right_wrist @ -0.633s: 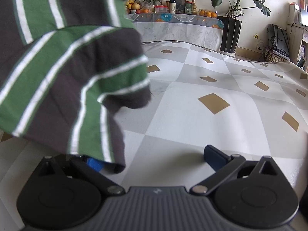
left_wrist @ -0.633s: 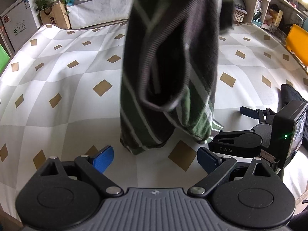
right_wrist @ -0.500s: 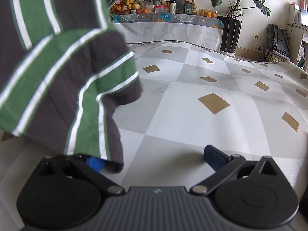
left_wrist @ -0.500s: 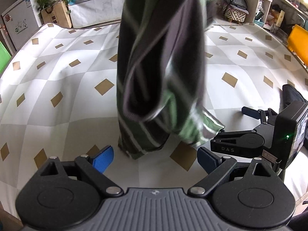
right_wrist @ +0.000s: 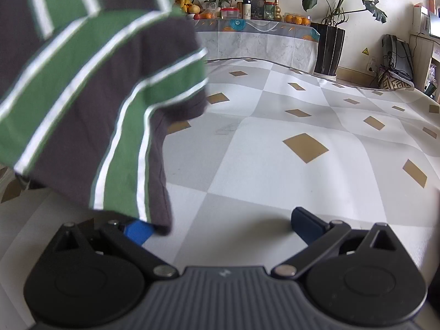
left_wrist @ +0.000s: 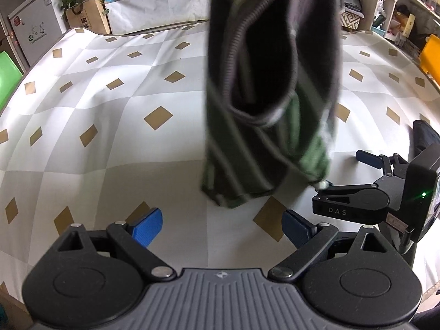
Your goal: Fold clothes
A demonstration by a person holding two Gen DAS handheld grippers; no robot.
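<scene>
A green, charcoal and white striped shirt hangs in the air above the middle of the bench, which is covered with a white-and-grey checked cloth with tan diamonds; what holds its top is out of view. Its lower hem dangles just over the cloth, blurred. The left claw stands wide, its blue pads empty, near the front edge. The right claw is also spread wide and grips nothing, though a fold of the shirt drapes in front of its left blue pad. In the left view the right claw sits low beside the shirt's hem, toward the right edge.
</scene>
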